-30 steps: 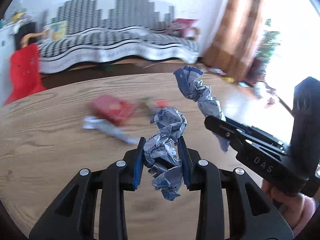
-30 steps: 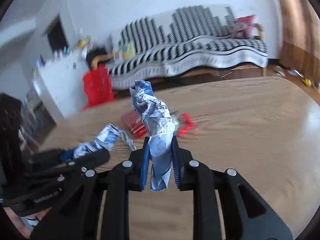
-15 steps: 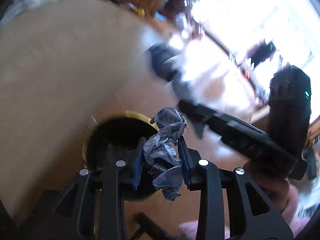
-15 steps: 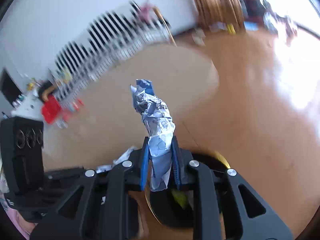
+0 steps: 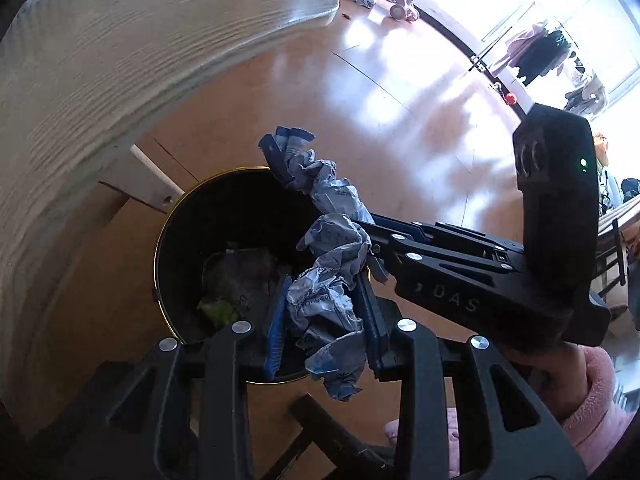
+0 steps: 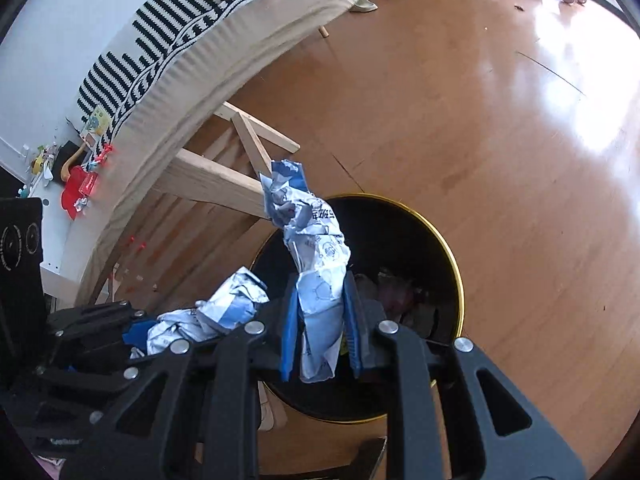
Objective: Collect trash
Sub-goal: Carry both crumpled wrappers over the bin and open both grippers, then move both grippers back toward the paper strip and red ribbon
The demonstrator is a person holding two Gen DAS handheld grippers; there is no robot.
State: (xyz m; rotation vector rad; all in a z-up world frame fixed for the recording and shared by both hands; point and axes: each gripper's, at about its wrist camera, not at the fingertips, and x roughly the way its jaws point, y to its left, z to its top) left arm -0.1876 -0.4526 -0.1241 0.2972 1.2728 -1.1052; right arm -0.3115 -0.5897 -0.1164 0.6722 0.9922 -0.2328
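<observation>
My left gripper [image 5: 326, 314] is clamped on a crumpled blue-and-white paper wad [image 5: 326, 308], blue pads pressed to both its sides; it hangs above the near rim of the black wastebin [image 5: 160, 264], which stands on the wooden floor [image 5: 400, 92] just beside the table [image 5: 120, 40]; the bin has a gold-coloured rim; inside it lie crumpled greyish wrappers [image 5: 244, 276] and a yellow-green scrap [image 5: 218, 310] on the bottom, against the near wall.

My right gripper [image 6: 320, 328] is closed on a second, longer twist of blue-and-white printed paper [image 6: 316, 264]; the twist sticks up past the pads and sits over the bin's mouth, toward the table side of the bin [image 6: 452, 264]; seen from here the bin holds dim, crumpled waste [image 6: 396, 292], too dark to name.

Both wads are held over the bin, near each other; neither is inside it; a pink sleeve [image 5: 596, 396] shows behind the right gripper.
</observation>
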